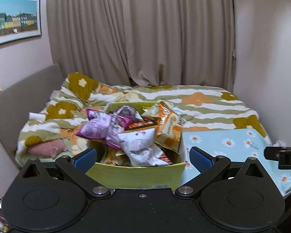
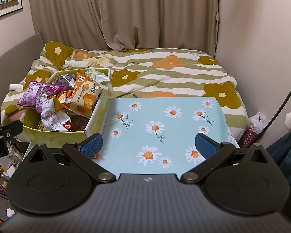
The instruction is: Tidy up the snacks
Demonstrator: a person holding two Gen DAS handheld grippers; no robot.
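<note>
Both claws are spread wide and empty: your left claw (image 1: 143, 158) hangs over the near rim of the yellow-green cardboard box (image 1: 133, 174), your right claw (image 2: 149, 144) over the pale-blue daisy-print cloth surface (image 2: 164, 116).

Snacks sit heaped in the box in a loose pile: purple foil bag (image 1: 96, 125), white crinkled packet (image 1: 139, 145), orange-and-cream biscuit pack (image 1: 167, 128), more underneath. Box touches the blue surface's left edge; both rest on the striped flower-print bed quilt (image 2: 164, 71). Blue surface carries no packets.

Stage is ambiguous: fits snacks waiting to be sorted out onto the blue surface, or already gathered into the box. Can't settle a next move from this.
</note>
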